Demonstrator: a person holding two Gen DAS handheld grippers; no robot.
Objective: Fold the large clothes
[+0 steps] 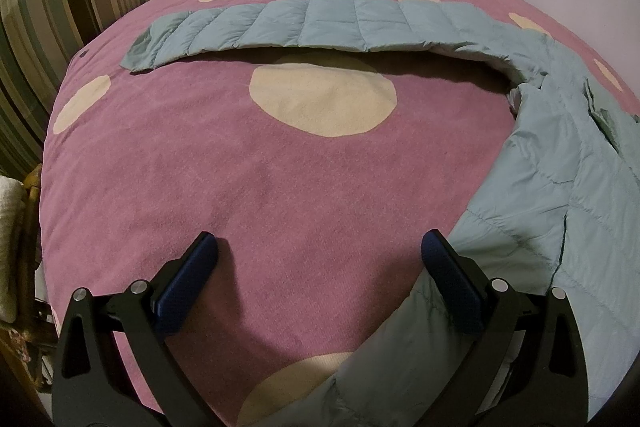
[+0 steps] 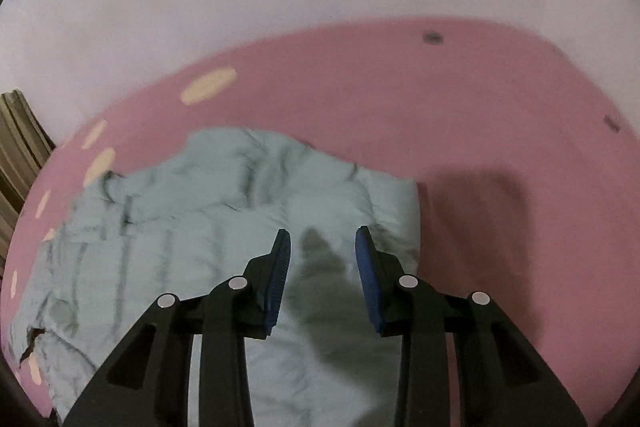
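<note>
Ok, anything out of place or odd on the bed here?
Nothing damaged or spilled. The jacket lies unfolded and rumpled on the blanket, one sleeve stretched straight out sideways. Both tools, left and right, are open and empty. The right wrist view is blurred.

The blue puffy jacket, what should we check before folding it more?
1. Left gripper open: ok.
2. Right gripper open, holding nothing: ok.
3. Jacket lying on the pink spotted blanket: ok.
4. Sleeve stretched out flat: ok.
5. Jacket body smooth: not ok, wrinkled.
6. Zipper closed: cannot tell.
</note>
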